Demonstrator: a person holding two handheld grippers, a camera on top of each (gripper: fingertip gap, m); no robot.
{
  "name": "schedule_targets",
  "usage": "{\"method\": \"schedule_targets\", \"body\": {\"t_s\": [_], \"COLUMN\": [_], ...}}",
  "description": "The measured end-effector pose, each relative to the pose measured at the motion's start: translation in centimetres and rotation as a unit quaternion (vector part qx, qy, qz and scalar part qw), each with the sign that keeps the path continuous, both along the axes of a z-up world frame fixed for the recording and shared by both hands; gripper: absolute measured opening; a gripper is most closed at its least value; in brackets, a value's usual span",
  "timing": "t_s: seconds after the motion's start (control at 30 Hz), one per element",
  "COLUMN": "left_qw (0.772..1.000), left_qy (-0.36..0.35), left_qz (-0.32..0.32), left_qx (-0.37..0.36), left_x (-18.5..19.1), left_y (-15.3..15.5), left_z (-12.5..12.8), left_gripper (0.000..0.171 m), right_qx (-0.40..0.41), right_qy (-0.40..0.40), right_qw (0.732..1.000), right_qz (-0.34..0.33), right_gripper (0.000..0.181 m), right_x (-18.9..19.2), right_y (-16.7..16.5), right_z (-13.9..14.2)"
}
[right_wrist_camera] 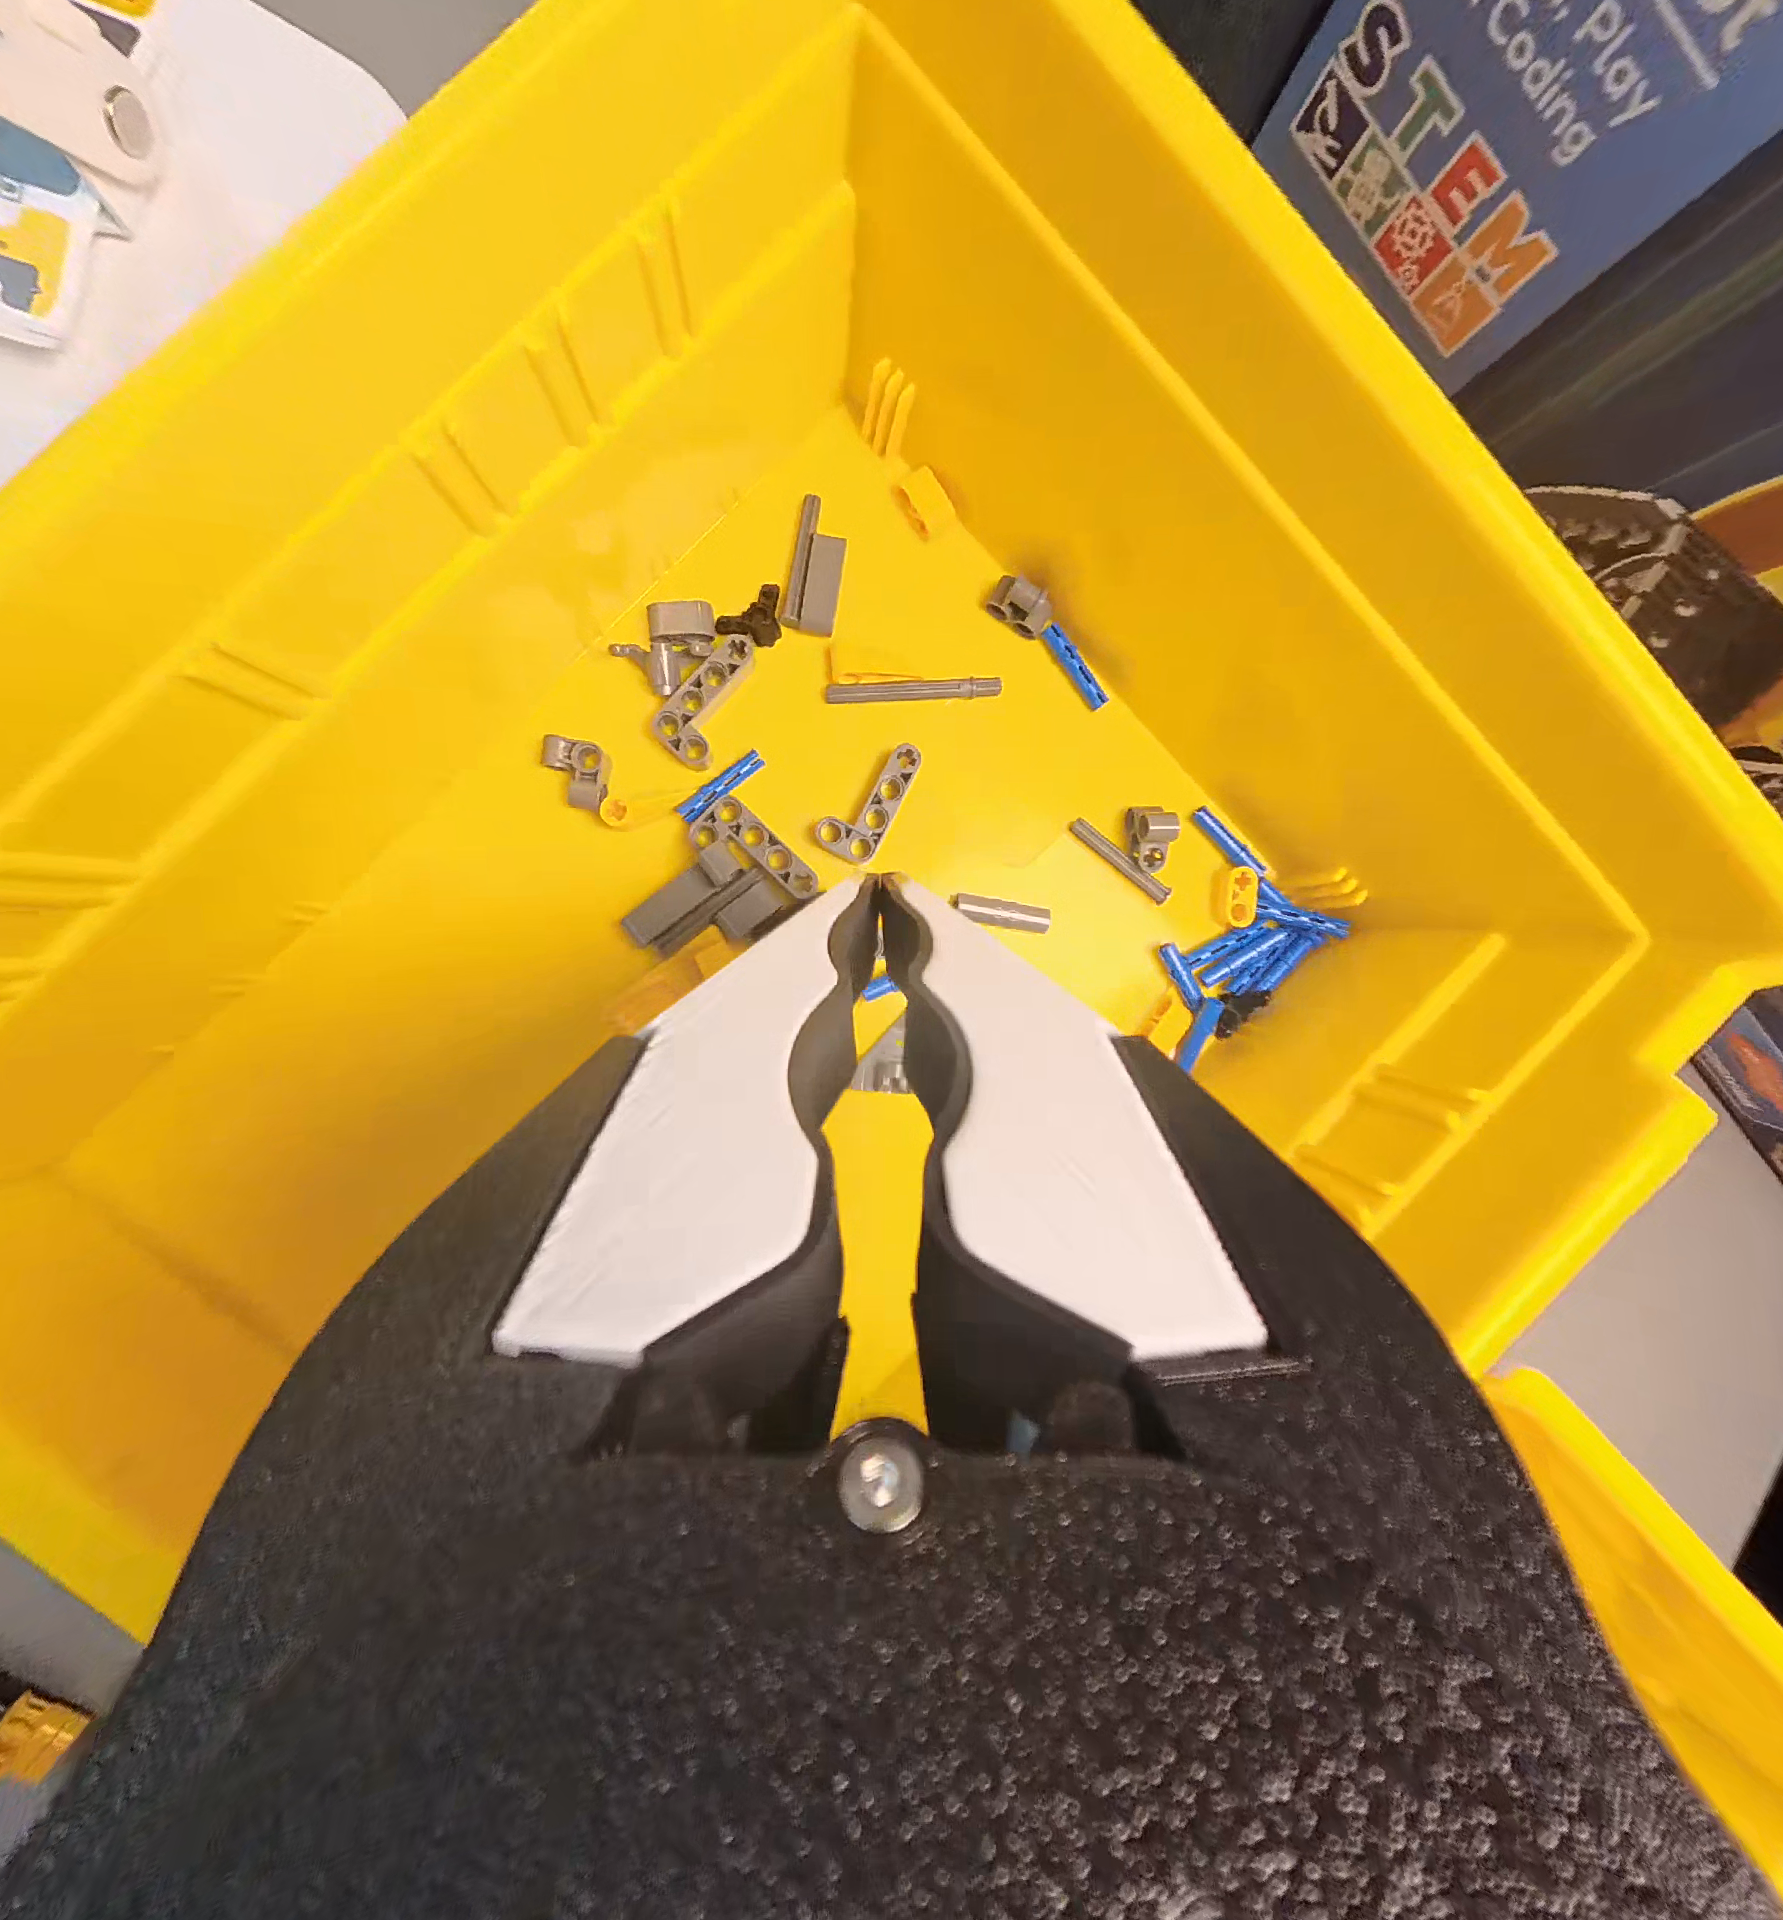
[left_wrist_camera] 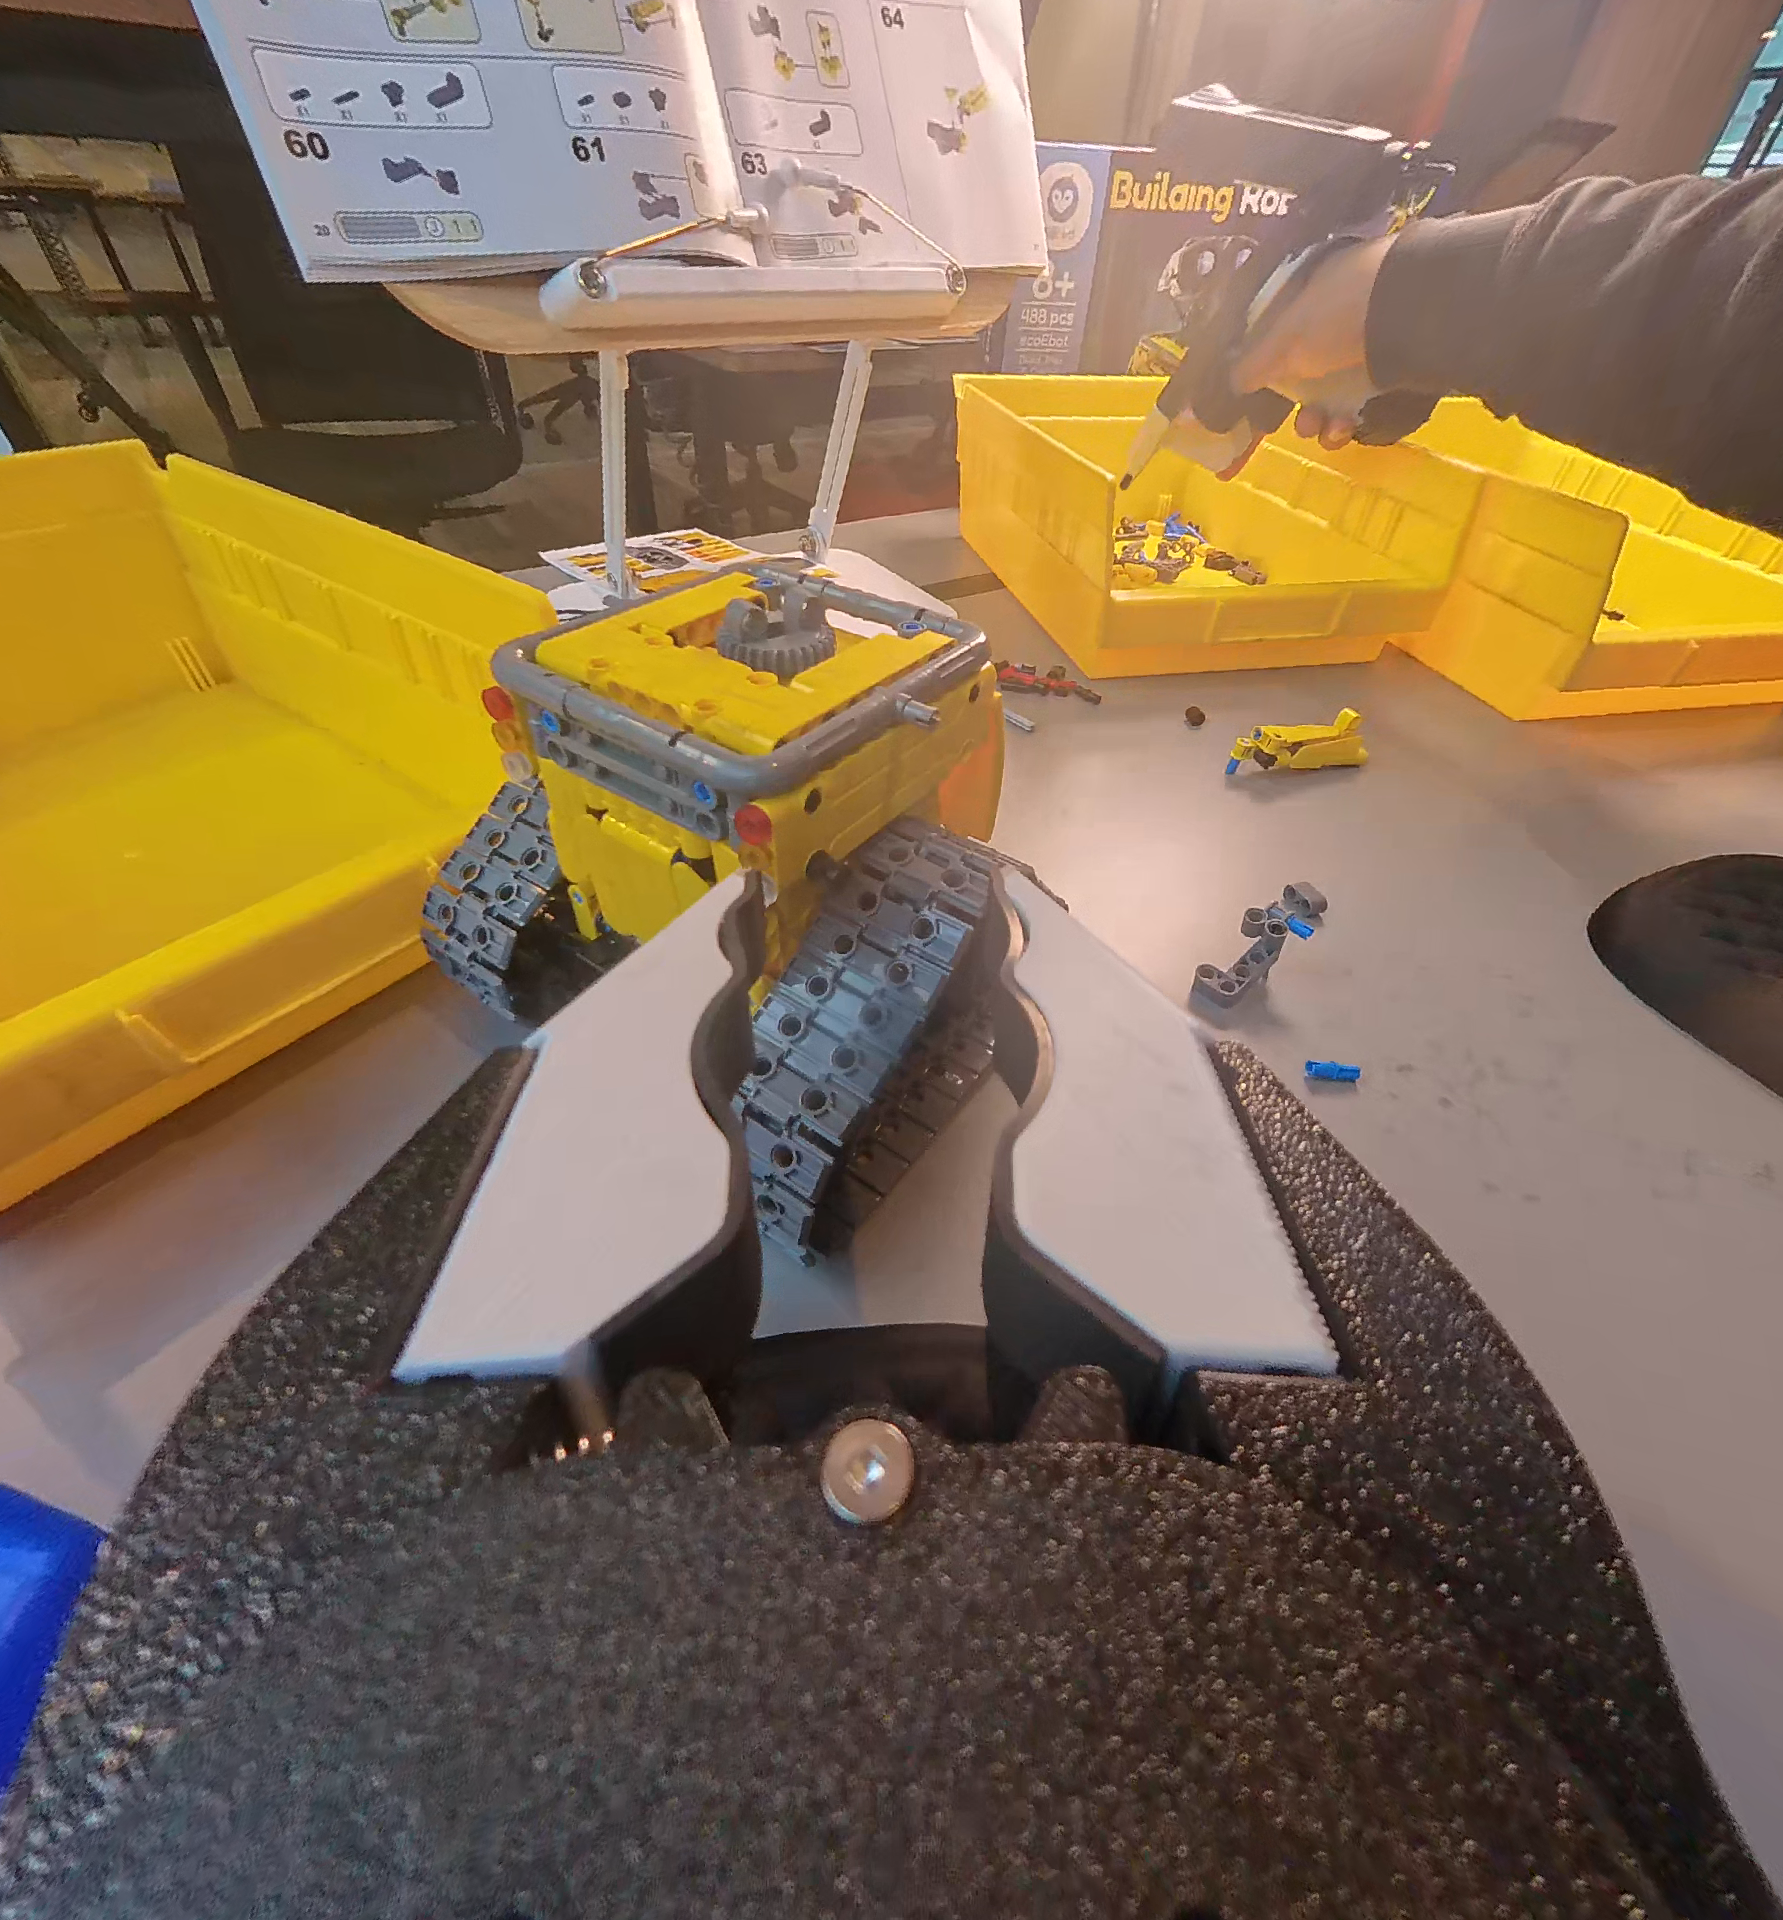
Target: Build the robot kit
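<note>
In the left wrist view my left gripper [left_wrist_camera: 871, 883] is closed around the right grey track [left_wrist_camera: 856, 1039] of a yellow tracked robot model [left_wrist_camera: 752, 707] standing on the grey table; both pads lie against the track's sides. My right gripper [right_wrist_camera: 882, 883] is inside a yellow bin [right_wrist_camera: 554, 416] with its fingertips together, just above the bin floor. Nearest its tips are a grey angled beam [right_wrist_camera: 871, 805] and a short grey sleeve [right_wrist_camera: 1001, 912]; a heap of blue pins [right_wrist_camera: 1251, 945] lies to the right. The right gripper also shows in the left wrist view [left_wrist_camera: 1141, 457], over that bin [left_wrist_camera: 1282, 613].
A large yellow bin [left_wrist_camera: 191, 831] stands left of the model. An instruction booklet on a stand [left_wrist_camera: 638, 135] is behind it. A yellow sub-assembly [left_wrist_camera: 1302, 743], a grey sub-assembly [left_wrist_camera: 1256, 951] and a blue pin [left_wrist_camera: 1332, 1070] lie on the table. A person's sleeve [left_wrist_camera: 1645, 312] reaches in at upper right. About 55 cm separates my left fingertips from my right. From either gripper's tips it is about 30 cm to the yellow sub-assembly [left_wrist_camera: 1302, 743].
</note>
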State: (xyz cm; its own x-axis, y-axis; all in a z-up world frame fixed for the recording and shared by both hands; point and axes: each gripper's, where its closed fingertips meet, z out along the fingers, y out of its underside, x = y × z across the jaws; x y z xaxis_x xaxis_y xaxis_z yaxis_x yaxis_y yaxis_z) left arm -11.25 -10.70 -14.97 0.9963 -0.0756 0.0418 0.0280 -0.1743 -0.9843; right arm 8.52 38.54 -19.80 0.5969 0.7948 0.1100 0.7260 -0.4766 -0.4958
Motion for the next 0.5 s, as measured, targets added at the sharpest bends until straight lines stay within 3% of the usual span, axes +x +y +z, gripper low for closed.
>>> {"method": "schedule_targets", "body": {"t_s": [0.17,0.5], "left_qw": [1.0,0.999], "left_qy": [-0.013,-0.042], "left_qz": [-0.002,-0.003], "left_qx": [-0.001,0.001], "left_x": [-0.2,-0.6], "left_y": [0.0,0.0], "left_z": [0.0,0.0], "left_gripper": [0.041,0.041], "right_qx": [-0.049,-0.063], "right_qy": [-0.037,-0.016], "right_qw": [0.998,0.995], "right_qz": [0.035,0.072], "right_gripper": [0.01,0.017], "right_x": [-0.1,-2.3], "right_y": [-1.3,-1.9], "right_z": [-1.7,-3.3]}}
